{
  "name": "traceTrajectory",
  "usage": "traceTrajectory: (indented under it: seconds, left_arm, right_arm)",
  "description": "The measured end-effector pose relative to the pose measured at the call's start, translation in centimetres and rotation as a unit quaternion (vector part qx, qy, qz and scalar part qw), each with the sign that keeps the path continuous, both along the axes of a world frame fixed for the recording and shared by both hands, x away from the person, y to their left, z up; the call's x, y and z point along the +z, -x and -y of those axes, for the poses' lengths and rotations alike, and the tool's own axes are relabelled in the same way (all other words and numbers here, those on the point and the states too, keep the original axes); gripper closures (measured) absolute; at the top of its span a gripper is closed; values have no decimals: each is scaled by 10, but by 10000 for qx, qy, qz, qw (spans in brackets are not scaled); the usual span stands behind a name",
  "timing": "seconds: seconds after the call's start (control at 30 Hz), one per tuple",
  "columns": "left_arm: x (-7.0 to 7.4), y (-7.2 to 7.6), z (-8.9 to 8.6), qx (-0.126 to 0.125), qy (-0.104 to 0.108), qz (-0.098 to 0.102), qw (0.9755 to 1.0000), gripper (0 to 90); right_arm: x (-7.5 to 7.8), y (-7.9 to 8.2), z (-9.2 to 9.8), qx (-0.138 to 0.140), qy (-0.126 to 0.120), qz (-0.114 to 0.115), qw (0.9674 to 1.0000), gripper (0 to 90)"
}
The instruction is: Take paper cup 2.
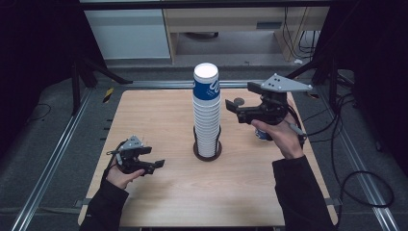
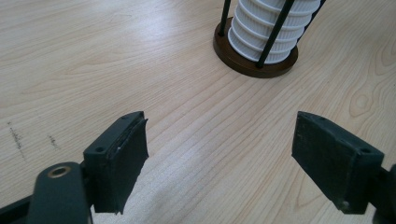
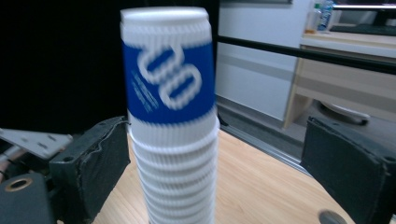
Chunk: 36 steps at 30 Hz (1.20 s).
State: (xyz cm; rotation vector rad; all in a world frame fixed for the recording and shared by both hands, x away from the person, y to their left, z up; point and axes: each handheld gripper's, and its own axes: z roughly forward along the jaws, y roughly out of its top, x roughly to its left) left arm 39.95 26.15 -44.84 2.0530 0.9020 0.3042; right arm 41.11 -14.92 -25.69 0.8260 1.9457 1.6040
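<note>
A tall stack of white ribbed paper cups (image 1: 207, 120) stands in a holder with a dark round base (image 1: 197, 153) and thin black rods, at the middle of the wooden table (image 1: 168, 192). The top cup (image 1: 206, 85) carries a blue band with a white logo. My right gripper (image 1: 234, 110) is raised just right of the stack's upper part, open, its pads apart from the cups. In the right gripper view, the stack (image 3: 173, 163) rises between the jaws of that gripper (image 3: 215, 177). My left gripper (image 1: 154, 159) rests low at the front left, open with nothing between its pads (image 2: 121, 163).
A small blue-and-white object (image 1: 262, 135) lies on the table under the right hand. A dark round spot (image 1: 239, 101) sits behind the right gripper. Metal rails (image 1: 57, 154) run along the table's sides. Cables (image 1: 356, 183) lie on the floor at right.
</note>
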Motion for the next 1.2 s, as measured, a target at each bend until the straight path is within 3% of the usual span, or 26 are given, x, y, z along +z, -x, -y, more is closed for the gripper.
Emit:
traceTrajectory:
  seconds: [0.17, 0.47, 1.2]
  left_arm:
    - [0, 0, -1, 10, 12, -4, 10000, 177]
    - [-1, -1, -1, 3, -4, -20, 10000, 177]
    - [-1, -2, -3, 29, 18, -10, 10000, 176]
  right_arm:
    - [13, -7, -16, 211, -86, 4, 9997, 78]
    - [8, -15, -39, 445, -46, -33, 9990, 73]
    - [-15, -41, -70, 353, -89, -54, 9993, 73]
